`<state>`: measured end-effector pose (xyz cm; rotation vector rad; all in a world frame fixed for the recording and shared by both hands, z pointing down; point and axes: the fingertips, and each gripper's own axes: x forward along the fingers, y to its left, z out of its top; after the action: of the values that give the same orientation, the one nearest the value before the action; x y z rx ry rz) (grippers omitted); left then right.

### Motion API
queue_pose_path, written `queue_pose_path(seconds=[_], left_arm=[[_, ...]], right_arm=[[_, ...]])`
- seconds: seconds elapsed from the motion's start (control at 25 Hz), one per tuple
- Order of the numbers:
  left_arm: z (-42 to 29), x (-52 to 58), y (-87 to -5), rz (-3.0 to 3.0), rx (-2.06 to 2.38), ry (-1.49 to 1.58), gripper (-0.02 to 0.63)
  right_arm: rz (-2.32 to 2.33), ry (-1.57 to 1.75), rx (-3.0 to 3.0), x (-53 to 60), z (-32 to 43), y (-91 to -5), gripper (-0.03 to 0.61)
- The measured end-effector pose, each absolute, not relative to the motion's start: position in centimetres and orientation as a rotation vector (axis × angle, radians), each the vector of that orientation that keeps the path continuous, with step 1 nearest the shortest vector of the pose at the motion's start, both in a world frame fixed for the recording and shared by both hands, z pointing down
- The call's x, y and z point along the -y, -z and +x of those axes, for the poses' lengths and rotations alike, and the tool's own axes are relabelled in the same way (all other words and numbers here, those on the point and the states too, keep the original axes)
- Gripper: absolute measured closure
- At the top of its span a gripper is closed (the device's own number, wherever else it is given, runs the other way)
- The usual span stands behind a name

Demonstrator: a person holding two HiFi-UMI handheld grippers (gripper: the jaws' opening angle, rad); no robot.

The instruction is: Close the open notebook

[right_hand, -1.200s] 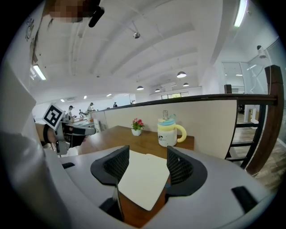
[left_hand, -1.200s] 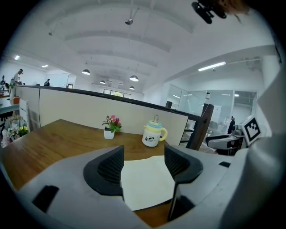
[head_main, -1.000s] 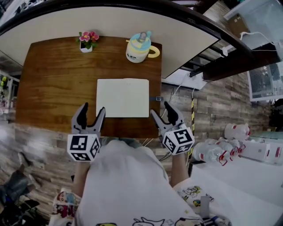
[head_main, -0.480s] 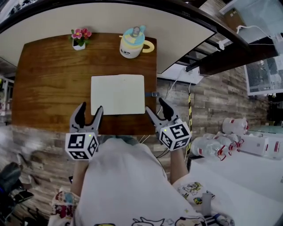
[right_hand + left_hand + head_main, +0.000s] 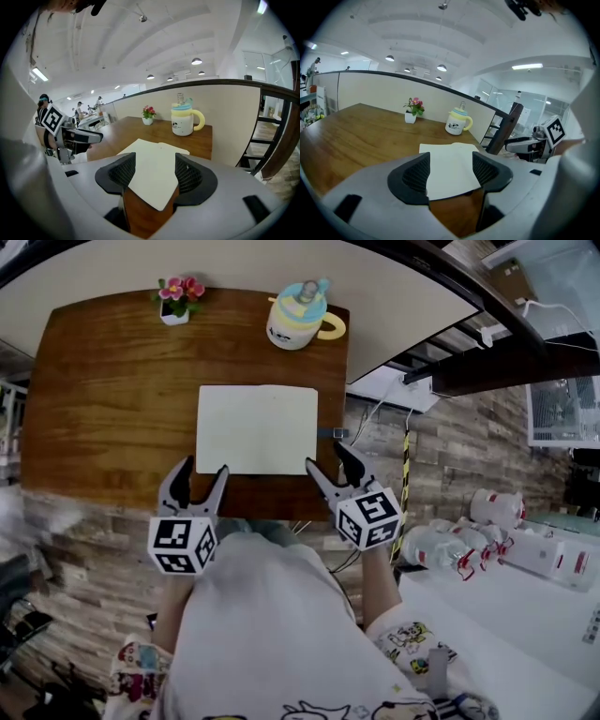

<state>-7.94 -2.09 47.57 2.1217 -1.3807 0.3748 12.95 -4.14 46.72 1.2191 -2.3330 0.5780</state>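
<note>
The open notebook lies flat with blank cream pages on the brown wooden table, near its front right part. My left gripper hovers open just in front of the notebook's near left corner. Over the near right corner my right gripper also stands open. Neither touches the pages. In the left gripper view the notebook shows beyond the empty jaws. The right gripper view shows the near corner of the notebook between its empty jaws.
A yellow and blue lidded mug stands at the table's back right. A small white pot of pink flowers stands at the back left. A low partition wall runs behind the table. Bottles lie on the floor to the right.
Both grippers have sunk and come closer to the notebook's near corners. Their jaws have stayed open. The notebook has not moved.
</note>
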Motion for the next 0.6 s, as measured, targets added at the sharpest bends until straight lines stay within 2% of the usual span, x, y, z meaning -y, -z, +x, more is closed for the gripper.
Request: queue_pose_path(seconds=[0.6], left_arm=[[-6.8,0.9,-53.5,1.975,1.255,-0.361,0.354]], right_arm=[[1.118,-0.694,2.173,4.7,12.8,-53.7,0.348]])
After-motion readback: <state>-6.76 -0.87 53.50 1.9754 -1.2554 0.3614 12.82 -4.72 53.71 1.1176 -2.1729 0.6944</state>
